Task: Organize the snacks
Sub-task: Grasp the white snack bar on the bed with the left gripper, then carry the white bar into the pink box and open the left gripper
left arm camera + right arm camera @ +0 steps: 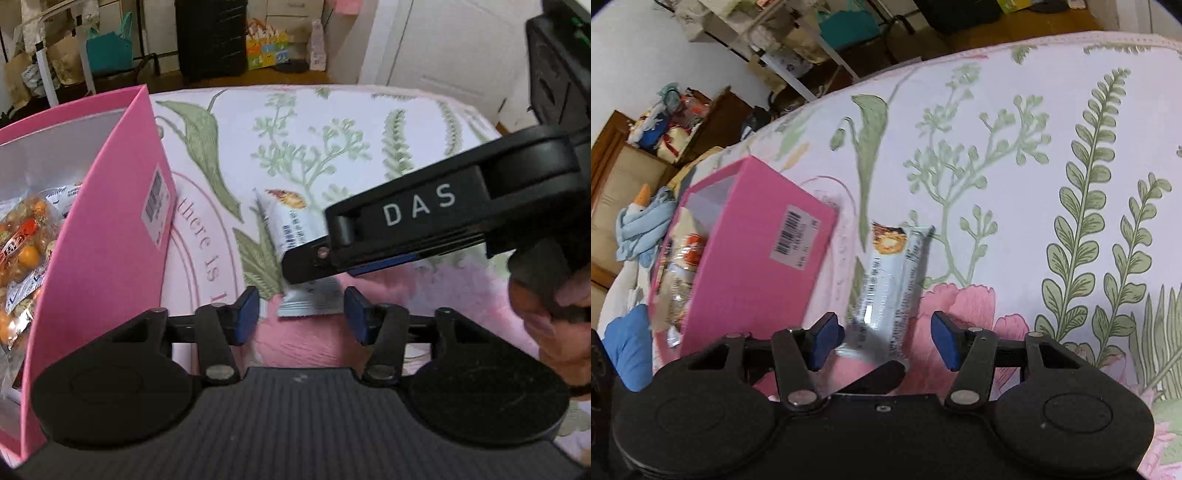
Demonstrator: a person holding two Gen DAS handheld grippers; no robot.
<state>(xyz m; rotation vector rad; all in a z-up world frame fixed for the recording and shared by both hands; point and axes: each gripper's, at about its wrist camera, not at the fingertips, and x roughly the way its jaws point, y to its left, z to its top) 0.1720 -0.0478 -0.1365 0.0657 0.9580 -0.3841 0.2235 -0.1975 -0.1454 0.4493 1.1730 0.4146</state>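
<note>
Though blurred, snack packet [886,284] long, white, glossy

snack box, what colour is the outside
Pink, with a white barcode sticker; the snack box shows best in the right wrist view.

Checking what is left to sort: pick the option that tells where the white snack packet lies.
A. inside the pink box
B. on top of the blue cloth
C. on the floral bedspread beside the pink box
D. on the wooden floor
C: the white snack packet lies flat on the floral bedspread, just outside the wall of the pink box.
</note>
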